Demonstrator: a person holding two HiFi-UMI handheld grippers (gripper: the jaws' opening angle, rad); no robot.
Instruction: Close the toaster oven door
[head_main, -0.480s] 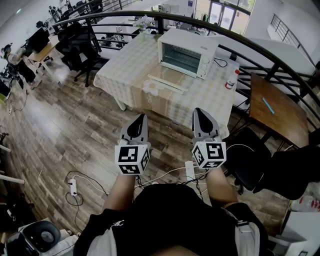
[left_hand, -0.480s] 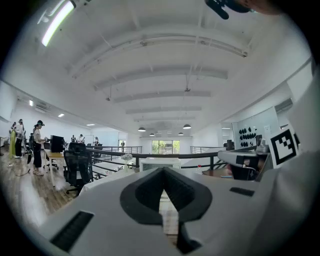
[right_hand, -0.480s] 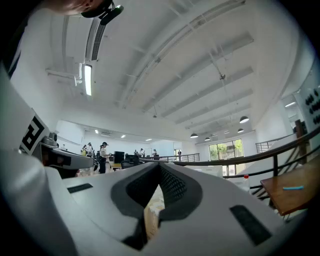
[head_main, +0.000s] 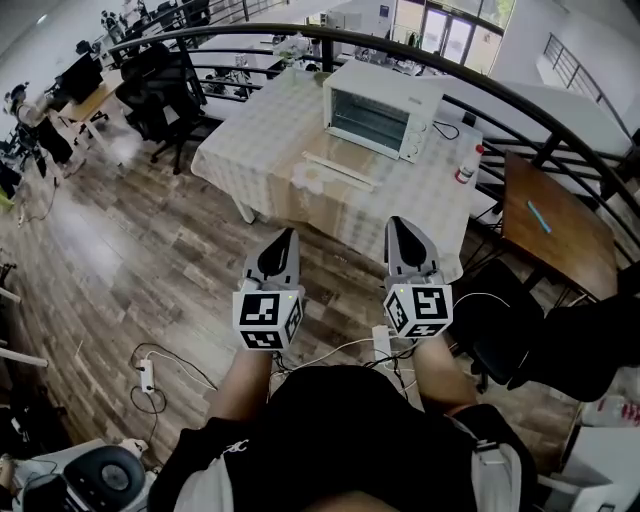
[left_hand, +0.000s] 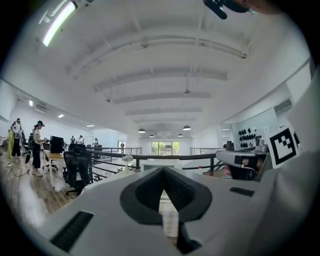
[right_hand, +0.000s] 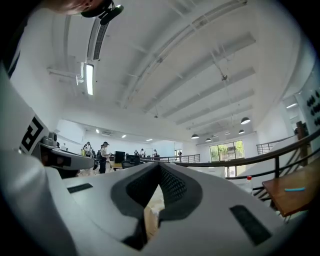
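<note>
A white toaster oven (head_main: 385, 108) stands on a table with a checked cloth (head_main: 250, 150), far ahead of me. Its door seems folded down flat in front, with the pale handle bar (head_main: 340, 168) at the outer edge. Both grippers hang near my waist over the wooden floor, well short of the table. My left gripper (head_main: 288, 233) is shut with nothing in it, and so is my right gripper (head_main: 395, 221). In the left gripper view the shut jaws (left_hand: 162, 170) point toward the oven (left_hand: 161, 163). In the right gripper view the jaws (right_hand: 160, 165) meet at the tip.
A curved black railing (head_main: 520, 95) runs behind the table. A red-capped bottle (head_main: 464, 165) stands by the oven. Black office chairs (head_main: 160, 95) are at the left, a wooden desk (head_main: 560, 235) and a black chair (head_main: 500, 320) at the right. A power strip (head_main: 381, 343) and cables lie on the floor.
The head view has shifted a little, so the table and oven sit slightly further right. Both grippers stay shut and nearly in the same place.
</note>
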